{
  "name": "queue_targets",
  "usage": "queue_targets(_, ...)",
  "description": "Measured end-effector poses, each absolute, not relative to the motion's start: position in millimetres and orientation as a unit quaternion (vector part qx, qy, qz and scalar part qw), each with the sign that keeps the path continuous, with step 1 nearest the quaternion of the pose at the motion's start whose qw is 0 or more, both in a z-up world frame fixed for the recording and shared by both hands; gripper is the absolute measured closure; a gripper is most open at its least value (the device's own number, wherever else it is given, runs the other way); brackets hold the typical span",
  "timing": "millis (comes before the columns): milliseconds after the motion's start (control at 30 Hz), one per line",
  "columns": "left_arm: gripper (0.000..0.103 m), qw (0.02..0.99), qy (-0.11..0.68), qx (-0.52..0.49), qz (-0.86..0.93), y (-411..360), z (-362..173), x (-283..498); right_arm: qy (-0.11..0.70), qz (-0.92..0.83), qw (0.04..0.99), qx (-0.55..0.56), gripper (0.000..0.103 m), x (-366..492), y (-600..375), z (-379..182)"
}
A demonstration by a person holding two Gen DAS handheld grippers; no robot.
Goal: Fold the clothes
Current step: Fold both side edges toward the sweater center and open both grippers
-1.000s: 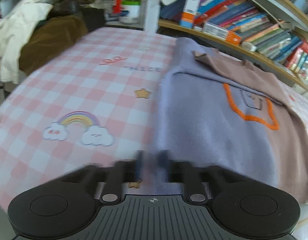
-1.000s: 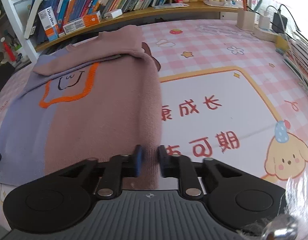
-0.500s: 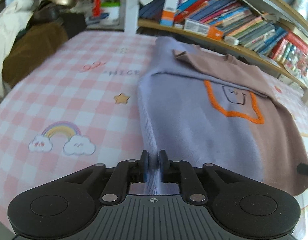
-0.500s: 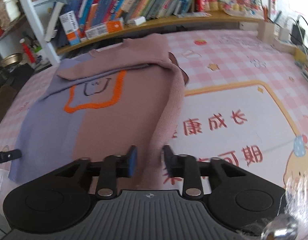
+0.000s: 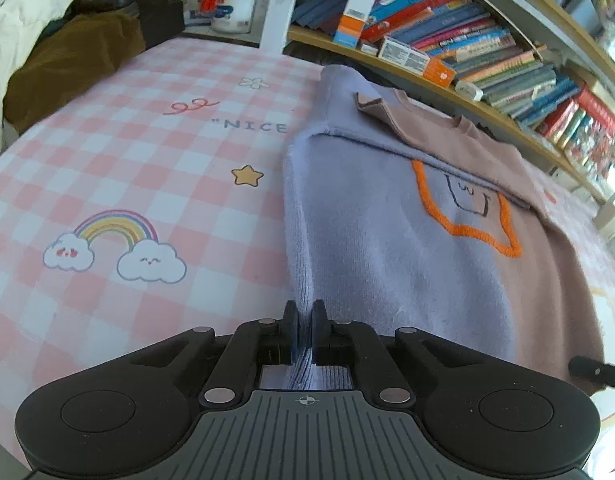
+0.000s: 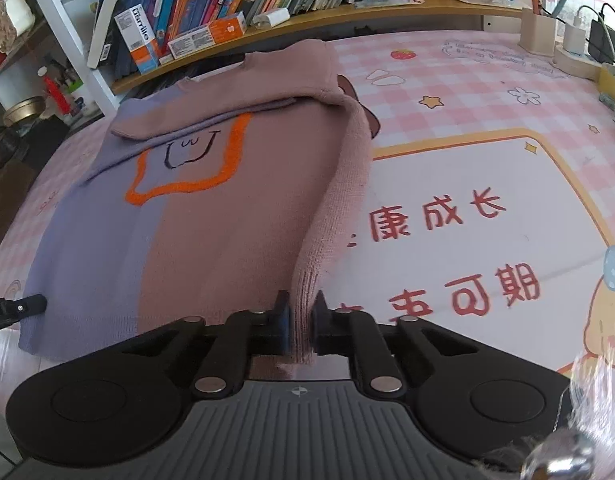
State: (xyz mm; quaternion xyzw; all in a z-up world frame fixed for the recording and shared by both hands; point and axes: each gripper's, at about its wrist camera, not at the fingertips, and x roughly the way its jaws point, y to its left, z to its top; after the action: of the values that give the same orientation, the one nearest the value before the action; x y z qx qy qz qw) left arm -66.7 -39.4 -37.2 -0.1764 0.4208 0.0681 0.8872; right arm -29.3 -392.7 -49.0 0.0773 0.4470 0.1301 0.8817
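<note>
A two-tone sweater (image 5: 387, 232), lilac on one half and dusty pink on the other, with an orange outlined patch, lies on the pink checked table mat (image 5: 127, 168). Its sleeves are folded across the chest. My left gripper (image 5: 304, 318) is shut on the sweater's lilac hem corner and lifts that edge. In the right wrist view the sweater (image 6: 227, 220) lies ahead, and my right gripper (image 6: 299, 314) is shut on its pink hem corner, raising the pink side edge into a ridge.
A bookshelf (image 5: 467, 52) full of books runs along the far edge of the table. A brown garment and white cloth (image 5: 47, 52) are piled at the left. A pen holder and chargers (image 6: 563, 40) stand at the far right. The left gripper's tip (image 6: 15, 308) shows at the lilac corner.
Both grippers have closed on the sweater's bottom corners and lifted them. The side edges now rise off the mat.
</note>
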Motion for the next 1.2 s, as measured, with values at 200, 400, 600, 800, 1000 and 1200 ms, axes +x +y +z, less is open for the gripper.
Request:
queue_targets(200,0.099,0.886,0.416,-0.194,0.064,-39,-35,-74,0.440,0.134,0.884,0.087,0.095,-37,-404,-45)
queue_targets(400,0.099,0.882,0.414,-0.217,0.062,-39,-31,-91,0.442,0.138,0.879,0.111,0.095,-48,-421,-38)
queue_targets(600,0.099,0.878,0.412,-0.234,0.064,-45,-28,-116,0.472,0.148,0.849,0.185,0.095,-65,-448,-40)
queue_targets(800,0.099,0.875,0.412,-0.242,0.072,-56,-27,-142,0.473,0.156,0.848,0.183,0.095,-87,-460,-40)
queue_targets(1000,0.099,0.874,0.412,-0.244,0.080,-68,-25,-162,0.476,0.171,0.843,0.180,0.095,-104,-473,-39)
queue_targets(1200,0.099,0.871,0.414,-0.248,0.089,-75,-24,-181,0.492,0.183,0.832,0.182,0.095,-117,-484,-40)
